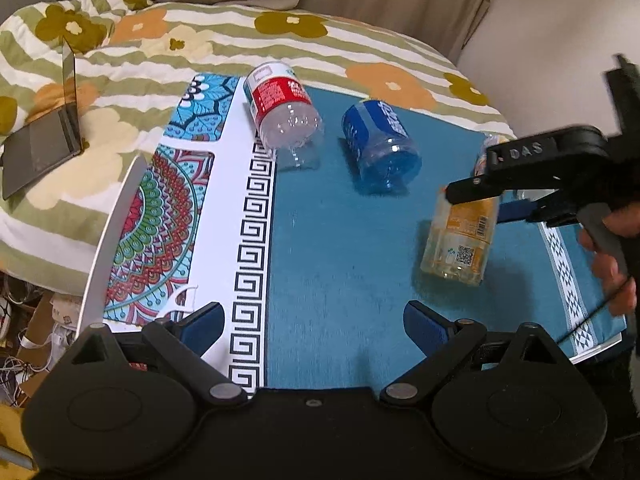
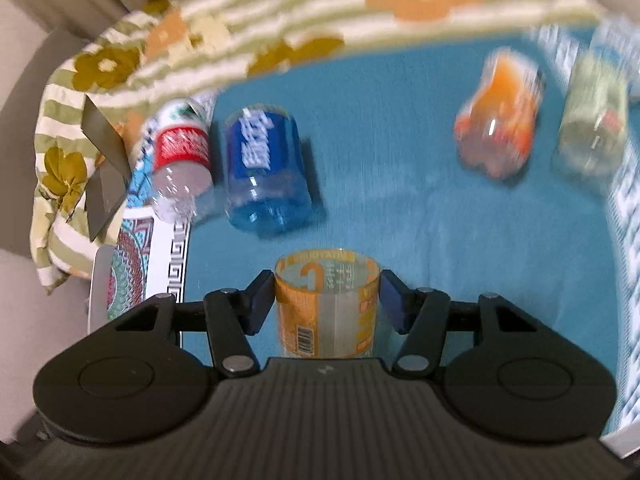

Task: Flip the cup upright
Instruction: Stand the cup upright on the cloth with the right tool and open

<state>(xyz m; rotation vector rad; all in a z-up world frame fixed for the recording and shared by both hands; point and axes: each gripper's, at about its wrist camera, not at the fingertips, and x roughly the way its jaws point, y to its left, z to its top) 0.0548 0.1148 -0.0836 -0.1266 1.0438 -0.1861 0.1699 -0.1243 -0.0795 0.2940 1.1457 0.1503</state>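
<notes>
On the teal patterned tablecloth (image 1: 340,248), the clear cut-off plastic cup with a red label (image 1: 280,110) lies on its side at the far left. Just right of it lies the clear cut-off plastic cup with a blue label (image 1: 380,144), also on its side. The clear cut-off plastic cup with a yellow-orange label (image 1: 460,240) sits nearer and well to the right of both, between the two fingers of the black right gripper (image 2: 326,300). In the right wrist view, two more blurred cups lie at the far right. The black left gripper (image 1: 314,330) hangs over the cloth's near edge. Behind the table spreads a flowered striped quilt (image 1: 248,32), with a grey open laptop (image 1: 44,144) on it at far left.
</notes>
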